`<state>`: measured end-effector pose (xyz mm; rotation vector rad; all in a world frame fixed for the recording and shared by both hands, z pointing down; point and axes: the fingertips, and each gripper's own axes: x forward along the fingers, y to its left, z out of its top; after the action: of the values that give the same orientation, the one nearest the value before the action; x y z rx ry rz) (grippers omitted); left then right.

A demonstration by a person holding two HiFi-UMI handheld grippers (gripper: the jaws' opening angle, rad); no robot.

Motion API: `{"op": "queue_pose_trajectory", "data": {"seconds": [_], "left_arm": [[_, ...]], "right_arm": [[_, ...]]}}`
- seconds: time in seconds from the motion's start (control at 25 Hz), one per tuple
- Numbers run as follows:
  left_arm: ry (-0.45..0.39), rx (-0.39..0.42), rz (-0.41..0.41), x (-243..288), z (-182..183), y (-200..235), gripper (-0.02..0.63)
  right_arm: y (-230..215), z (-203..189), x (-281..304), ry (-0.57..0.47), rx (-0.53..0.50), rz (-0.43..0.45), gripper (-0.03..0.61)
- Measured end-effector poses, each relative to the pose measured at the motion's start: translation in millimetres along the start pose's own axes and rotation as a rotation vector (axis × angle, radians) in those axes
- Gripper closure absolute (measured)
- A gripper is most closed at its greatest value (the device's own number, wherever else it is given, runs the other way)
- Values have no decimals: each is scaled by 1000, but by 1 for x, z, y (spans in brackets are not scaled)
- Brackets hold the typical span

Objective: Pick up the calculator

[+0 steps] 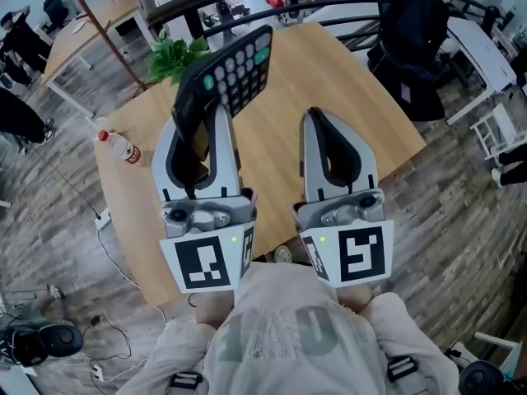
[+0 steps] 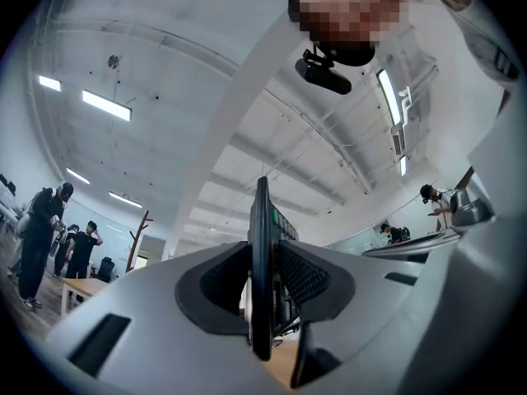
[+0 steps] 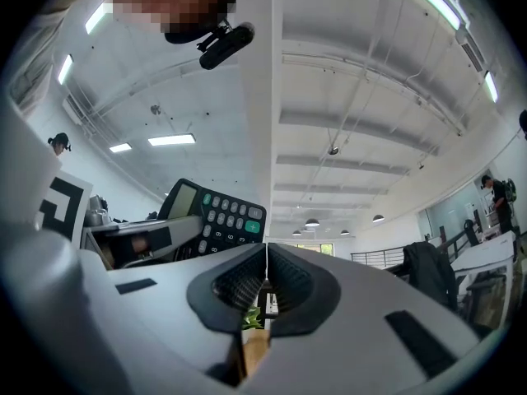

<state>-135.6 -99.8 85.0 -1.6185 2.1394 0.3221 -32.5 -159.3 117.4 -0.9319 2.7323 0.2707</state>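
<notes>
**Calculator clamped and held clear of the bench**

Calculator is gripped by its lower end between the pads of the left hand-held gripper. It is held up above the wooden bench and touches nothing else. In the left gripper view it is seen edge-on, pinched squarely by both pads. Its key face is turned toward the right hand-held gripper, whose jaws are drawn together with nothing between them, beside the calculator but apart from it.

The pick-up itself is judged to be as good as done. What is called for next is a steady hold. Only one end is gripped and most of the body stands out past the jaws, so a sharp swing could make it pivot or slip.
</notes>
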Motion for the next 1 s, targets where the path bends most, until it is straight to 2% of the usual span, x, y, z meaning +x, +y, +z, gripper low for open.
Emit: {"op": "queue_pose_trajectory", "data": {"seconds": [0.12,1.0], "left_arm": [[-9,-3,-9,0,2,-1,492],[-41,-7,-22,-5,12,-1,492]], "right_arm": [[3,-1,0,6,-31,-12,558],[3,1,-5,6,-50,-44,558]]}}
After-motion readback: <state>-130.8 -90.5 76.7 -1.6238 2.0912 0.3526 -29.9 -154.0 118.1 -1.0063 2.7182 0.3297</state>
